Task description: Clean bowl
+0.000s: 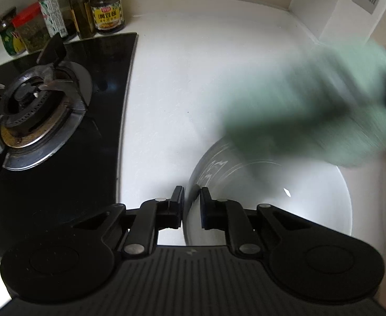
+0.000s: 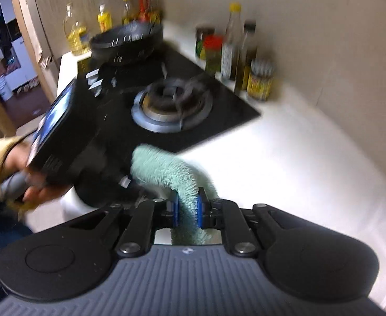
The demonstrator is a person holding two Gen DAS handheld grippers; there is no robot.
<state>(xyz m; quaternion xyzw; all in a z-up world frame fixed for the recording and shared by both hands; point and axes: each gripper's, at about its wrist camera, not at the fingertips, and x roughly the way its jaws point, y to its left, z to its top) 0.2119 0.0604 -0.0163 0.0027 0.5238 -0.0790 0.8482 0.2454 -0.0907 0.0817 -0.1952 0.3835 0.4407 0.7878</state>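
My left tool pinches the white bowl rim on the table; my right tool is clamped on the green cloth.

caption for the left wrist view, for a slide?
Left gripper pinches the white bowl by its rim on the counter beside the gas burner; a blurred green cloth hangs above it.
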